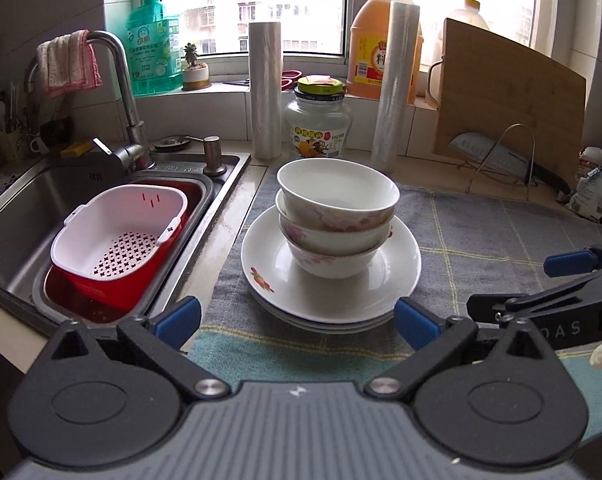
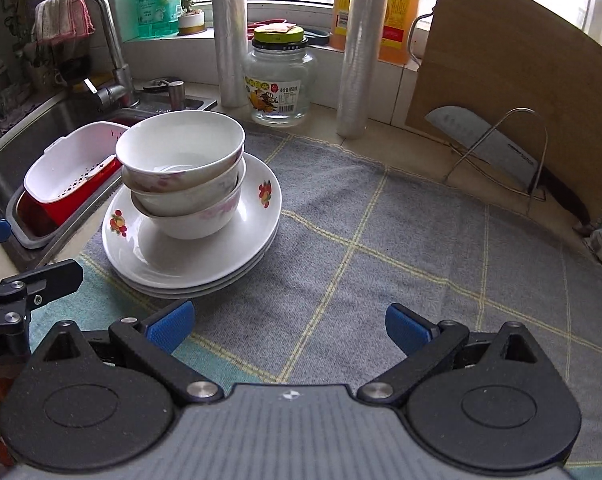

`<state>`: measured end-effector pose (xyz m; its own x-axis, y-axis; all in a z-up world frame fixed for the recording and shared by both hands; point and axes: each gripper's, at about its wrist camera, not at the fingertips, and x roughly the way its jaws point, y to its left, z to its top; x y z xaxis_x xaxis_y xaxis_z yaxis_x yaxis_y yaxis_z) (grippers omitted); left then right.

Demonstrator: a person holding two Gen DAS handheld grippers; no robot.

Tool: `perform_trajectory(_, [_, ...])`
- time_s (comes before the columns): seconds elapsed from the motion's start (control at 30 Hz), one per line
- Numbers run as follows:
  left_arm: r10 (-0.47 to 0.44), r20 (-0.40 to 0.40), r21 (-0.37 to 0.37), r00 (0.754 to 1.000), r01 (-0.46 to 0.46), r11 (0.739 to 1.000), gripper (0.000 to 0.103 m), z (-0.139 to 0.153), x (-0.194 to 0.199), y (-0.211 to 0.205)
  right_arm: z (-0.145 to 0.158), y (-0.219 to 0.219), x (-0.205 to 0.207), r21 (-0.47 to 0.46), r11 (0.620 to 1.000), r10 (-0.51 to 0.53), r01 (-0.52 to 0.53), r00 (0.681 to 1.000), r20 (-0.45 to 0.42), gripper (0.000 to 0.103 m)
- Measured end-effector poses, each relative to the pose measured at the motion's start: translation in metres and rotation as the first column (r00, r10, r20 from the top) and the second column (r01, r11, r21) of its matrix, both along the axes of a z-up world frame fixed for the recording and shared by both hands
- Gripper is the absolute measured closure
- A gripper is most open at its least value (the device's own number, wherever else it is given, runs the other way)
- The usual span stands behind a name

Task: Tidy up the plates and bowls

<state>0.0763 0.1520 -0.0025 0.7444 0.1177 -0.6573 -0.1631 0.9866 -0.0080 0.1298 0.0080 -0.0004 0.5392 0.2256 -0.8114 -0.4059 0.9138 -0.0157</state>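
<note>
On the worktop (image 2: 381,220) we see three bowls (image 1: 337,220) nested on three plates (image 1: 329,292), both tongs (image 1: 297,322) (image 2: 289,326) apart.

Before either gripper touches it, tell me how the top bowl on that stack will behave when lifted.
The top bowl looks like glazed ceramic, so probably rigid, breakable and slippery between the pads. It sits slightly tilted, nested in the two bowls below, so it should lift free, though it might drag the next one. The stack stands off-centre on the plates; a sideways nudge could shift it.
</note>
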Motion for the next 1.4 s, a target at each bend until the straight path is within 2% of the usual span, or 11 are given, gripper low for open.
perform_trajectory(0.17, [0.053,-0.002,0.02,0.999,-0.053,0.998,0.001,0.014,-0.021,-0.013,0.018,-0.011,-0.024,0.015,1.0,-0.013,0.012,0.999,0.041,0.0])
perform_trajectory(0.47, [0.082,0.005,0.042,0.997,-0.082,0.996,0.001,0.027,-0.038,-0.029,0.035,-0.022,-0.045,0.059,0.998,-0.022,0.018,0.997,0.067,0.0])
perform_trajectory(1.4, [0.1,-0.006,0.017,0.995,-0.1,0.995,0.001,0.032,-0.036,-0.028,0.043,-0.026,-0.049,0.064,0.997,-0.041,0.036,0.996,0.083,0.0])
